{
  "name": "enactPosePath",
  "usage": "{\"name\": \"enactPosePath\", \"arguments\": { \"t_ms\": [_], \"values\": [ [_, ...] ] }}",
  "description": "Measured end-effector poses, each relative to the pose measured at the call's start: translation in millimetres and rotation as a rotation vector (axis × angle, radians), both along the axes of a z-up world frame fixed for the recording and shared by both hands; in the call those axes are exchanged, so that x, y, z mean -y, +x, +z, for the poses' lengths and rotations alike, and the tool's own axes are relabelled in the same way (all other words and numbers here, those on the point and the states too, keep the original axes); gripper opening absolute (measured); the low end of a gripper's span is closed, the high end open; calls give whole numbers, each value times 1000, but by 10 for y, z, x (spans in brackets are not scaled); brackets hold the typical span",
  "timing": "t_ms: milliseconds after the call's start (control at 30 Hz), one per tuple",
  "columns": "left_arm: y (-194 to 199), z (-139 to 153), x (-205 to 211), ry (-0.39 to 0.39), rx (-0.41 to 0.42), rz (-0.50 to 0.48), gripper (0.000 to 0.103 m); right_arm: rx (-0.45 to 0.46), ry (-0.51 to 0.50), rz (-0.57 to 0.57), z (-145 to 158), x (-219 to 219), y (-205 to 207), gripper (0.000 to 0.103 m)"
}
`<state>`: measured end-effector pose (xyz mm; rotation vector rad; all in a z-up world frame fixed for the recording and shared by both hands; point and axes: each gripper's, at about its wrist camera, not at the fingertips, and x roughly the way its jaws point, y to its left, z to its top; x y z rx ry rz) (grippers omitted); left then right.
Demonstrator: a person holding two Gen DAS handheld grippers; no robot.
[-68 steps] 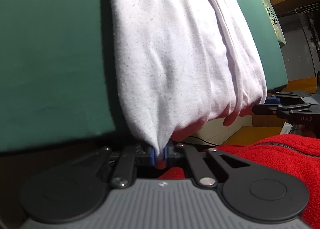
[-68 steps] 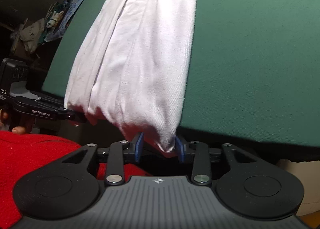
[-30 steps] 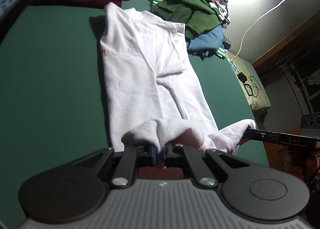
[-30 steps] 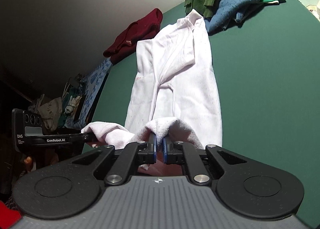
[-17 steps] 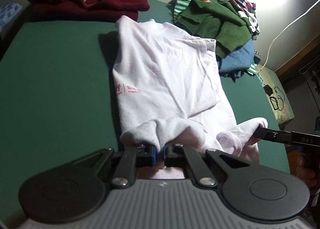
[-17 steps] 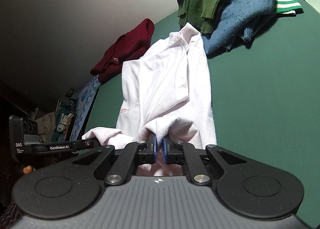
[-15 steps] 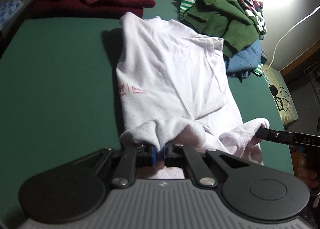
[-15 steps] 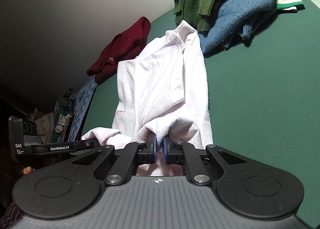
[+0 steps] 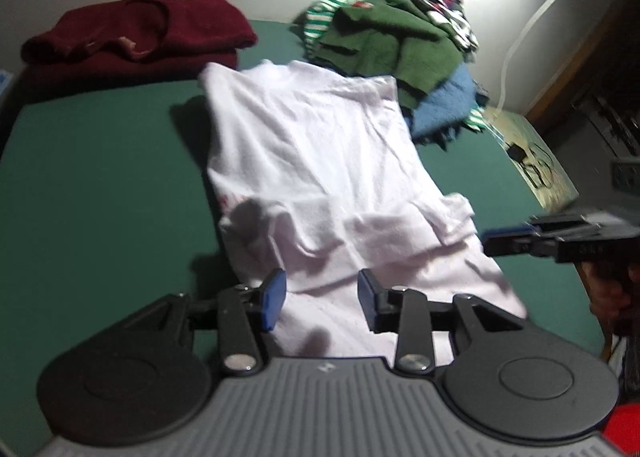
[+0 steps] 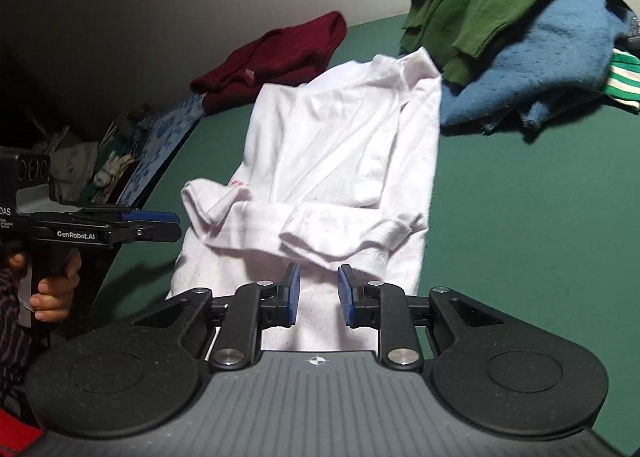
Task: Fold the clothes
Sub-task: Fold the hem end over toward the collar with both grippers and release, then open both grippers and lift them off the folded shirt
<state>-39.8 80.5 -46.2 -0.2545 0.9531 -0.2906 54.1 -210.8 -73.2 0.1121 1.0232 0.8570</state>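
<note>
Now both handheld grippers hover low over a white cotton shirt [image 9: 320, 161] lying lengthwise on the green felt table [image 9: 100, 177], its near hem doubled back in a rumpled band. Left gripper [image 9: 322, 299] has its blue-padded jaws spread apart, gripping nothing, with cloth beneath them. Right gripper [image 10: 314, 293] is likewise released above the fold. Beyond the shirt sit a folded maroon sweater [image 9: 136, 37] and a heap of green and blue knitwear [image 10: 520, 29].
</note>
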Motion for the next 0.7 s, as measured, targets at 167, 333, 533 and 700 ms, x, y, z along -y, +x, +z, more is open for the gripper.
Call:
{"name": "enactPosePath", "arguments": {
  "t_ms": [167, 333, 533, 700],
  "values": [
    [160, -265, 301, 52, -58, -139, 37, -18, -130, 99, -184, -331, 73, 24],
    [443, -322, 222, 73, -43, -98, 37, 67, -163, 78, -206, -447, 126, 24],
    [754, -269, -40, 40, 28, 13, 51, 162, -25, -76, -190, -343, 193, 33],
    [915, -397, -139, 7, 40, 123, 54, 175, 7, -213, -380, -356, 308, 36]
  ]
}}
